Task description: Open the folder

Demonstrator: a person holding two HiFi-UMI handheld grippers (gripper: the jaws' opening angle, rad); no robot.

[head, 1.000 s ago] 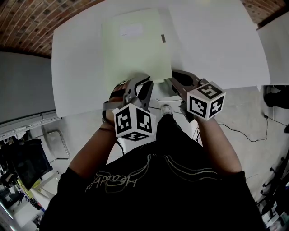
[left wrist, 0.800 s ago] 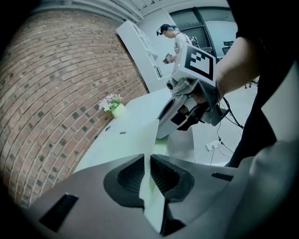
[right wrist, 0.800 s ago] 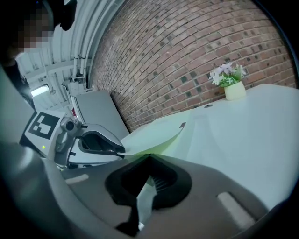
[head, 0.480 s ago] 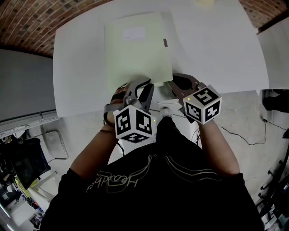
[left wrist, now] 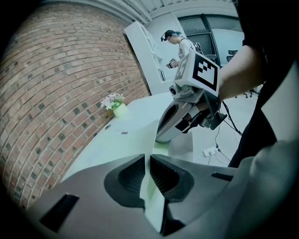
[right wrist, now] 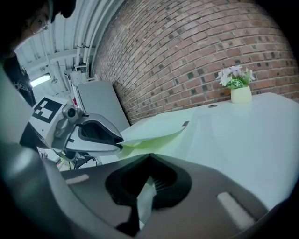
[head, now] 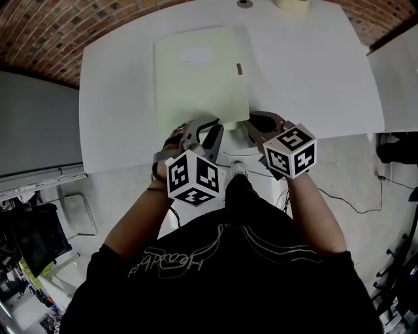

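Note:
A pale green folder point(head: 199, 75) lies on the white table point(head: 307, 72), with a white label and a small dark tab near its far edge. My left gripper point(head: 199, 124) is at its near edge, shut on a thin sheet of the folder point(left wrist: 126, 140). In the right gripper view that front cover point(right wrist: 154, 133) is lifted a little off the layer below, held at its corner by the left gripper point(right wrist: 120, 142). My right gripper point(head: 251, 121) sits at the near right corner, shut on a thin pale edge of the folder. Both grips show in the gripper views, left gripper point(left wrist: 148, 175) and right gripper point(right wrist: 148, 184).
A small pot of flowers point(right wrist: 240, 88) stands at the table's far edge by the brick wall, next to a small round hole point(head: 245, 3). A second white table point(head: 398, 78) is at the right, a grey cabinet point(head: 32, 124) at the left. A person stands far off point(left wrist: 180, 44).
Both grippers have stayed at the folder's near edge with their grips kept. The right gripper's marker cube has rolled slightly. The head view has shifted a little.

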